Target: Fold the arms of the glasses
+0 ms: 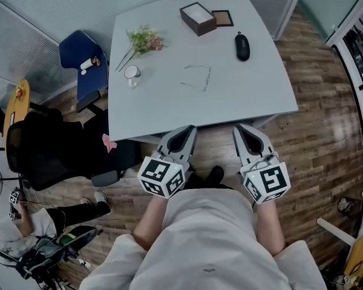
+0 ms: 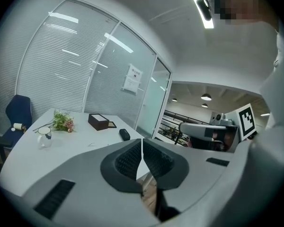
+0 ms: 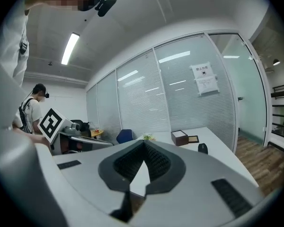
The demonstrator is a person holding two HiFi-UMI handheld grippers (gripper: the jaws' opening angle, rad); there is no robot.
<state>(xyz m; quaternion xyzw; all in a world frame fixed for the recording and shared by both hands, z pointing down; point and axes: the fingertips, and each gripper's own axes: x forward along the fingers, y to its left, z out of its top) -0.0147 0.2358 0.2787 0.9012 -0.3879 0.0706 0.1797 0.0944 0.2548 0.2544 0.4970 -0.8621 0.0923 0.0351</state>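
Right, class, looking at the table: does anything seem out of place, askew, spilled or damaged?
Nothing stands out. The glasses lie flat in the middle of the table, arms unfolded and seemingly intact; the cup stands upright with nothing spilled around it.

Bright, even, cool light from ceiling strip lights (image 2: 208, 21) over me. Soft shadows. Sheen on wood floor (image 1: 333, 125). Both my gripper views fisheye-bent, corners black.

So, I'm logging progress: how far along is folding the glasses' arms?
Nothing looks done: the glasses lie on the table with both arms apparently spread. Nothing is in hand: the left gripper and right gripper are shut, empty, short of the table. Both folds remain.
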